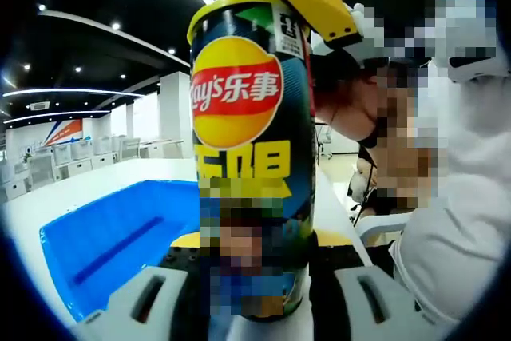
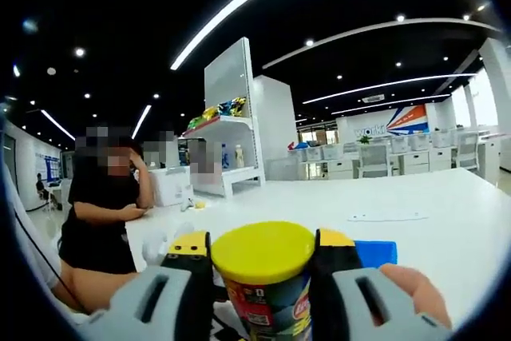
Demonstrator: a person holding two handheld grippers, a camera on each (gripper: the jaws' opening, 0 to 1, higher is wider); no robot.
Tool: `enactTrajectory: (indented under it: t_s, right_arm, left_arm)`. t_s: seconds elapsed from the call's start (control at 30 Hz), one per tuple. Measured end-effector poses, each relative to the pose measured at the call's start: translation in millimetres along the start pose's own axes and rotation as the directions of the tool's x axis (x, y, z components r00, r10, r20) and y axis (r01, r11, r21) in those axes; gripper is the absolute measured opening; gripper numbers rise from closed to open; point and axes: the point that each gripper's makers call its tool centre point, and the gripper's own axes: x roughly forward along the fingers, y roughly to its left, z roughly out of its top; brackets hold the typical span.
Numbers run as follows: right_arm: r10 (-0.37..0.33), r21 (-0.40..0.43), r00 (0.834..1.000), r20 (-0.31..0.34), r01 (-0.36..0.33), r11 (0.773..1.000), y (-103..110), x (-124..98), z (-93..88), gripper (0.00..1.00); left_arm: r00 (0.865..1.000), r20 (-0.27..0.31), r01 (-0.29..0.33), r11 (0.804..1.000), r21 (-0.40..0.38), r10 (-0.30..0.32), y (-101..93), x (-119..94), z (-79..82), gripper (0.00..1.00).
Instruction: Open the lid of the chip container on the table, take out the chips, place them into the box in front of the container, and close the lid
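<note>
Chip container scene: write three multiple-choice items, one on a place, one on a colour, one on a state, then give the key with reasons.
1. Where does the blue box lie in the left gripper view?
A. On top of the chip container
B. On the white table, to the left of the chip container
C. On a shelf

2. What colour is the lid?
A. Yellow
B. Red
C. White

3. What is the state of the lid on the chip container?
A. Taken off and lying on the table
B. Inside the blue box
C. On the can, between the right gripper's jaws

Key: 1 B, the box sits on the tabletop left of the can. 2 A, the right gripper view shows it plainly yellow. 3 C, the lid caps the can, a jaw on either side.
</note>
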Motion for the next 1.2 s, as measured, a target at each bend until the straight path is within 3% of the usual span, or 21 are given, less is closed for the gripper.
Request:
enactTrajectory:
  t_s: [0.53,0.57,0.6,0.63,0.67,0.7,0.73,0.93,1.2]
  right_arm:
    - [-0.007,0.054,1.0,-0.003,0.007,0.999,-0.7,-1.9,0.7,0.41]
    - [0.003,0.136,1.0,0.025,-0.006,0.991,0.9,-1.7,5.8,0.4]
    - [0.015,0.197,1.0,-0.005,-0.014,0.98,0.3,-3.5,2.9,0.37]
    - [0.012,0.202,1.0,0.015,-0.015,0.979,-4.9,-4.8,8.9,0.25]
    - [-0.029,0.113,0.999,0.017,0.027,0.993,-13.9,-5.4,12.1,0.24]
    - [-0.031,0.054,0.999,0.017,0.03,0.998,-9.8,-4.3,13.5,0.25]
    - [-0.013,0.043,1.0,0.015,0.012,0.999,-6.4,-3.0,13.1,0.31]
    - [0.009,0.042,1.0,0.021,-0.01,0.999,-3.8,-0.3,12.5,0.39]
    - [0.021,0.049,0.999,0.043,-0.023,0.999,-5.1,-3.0,18.7,0.42]
  left_arm:
    - [1.0,0.001,-0.005,1.0,0.004,0.005,-1.0,0.2,-0.5,0.47]
    - [1.0,0.003,-0.001,1.0,0.003,0.001,-1.9,0.3,-0.4,0.47]
    - [1.0,0.001,-0.002,1.0,0.004,0.002,-2.7,-0.2,-1.0,0.47]
    - [1.0,0.018,0.003,1.0,0.023,-0.003,-3.7,-0.3,1.9,0.47]
    - [1.0,0.0,-0.01,0.999,0.045,0.01,-2.9,-0.7,-0.4,0.47]
    - [1.0,-0.016,-0.014,0.999,0.038,0.015,-3.1,1.6,0.4,0.47]
    - [0.999,-0.026,-0.018,0.999,0.042,0.019,-2.5,1.6,0.2,0.47]
    - [1.0,-0.028,-0.008,1.0,0.03,0.009,1.1,0.4,-2.5,0.47]
    - [1.0,-0.015,-0.007,1.0,0.015,0.008,0.9,2.7,-2.1,0.47]
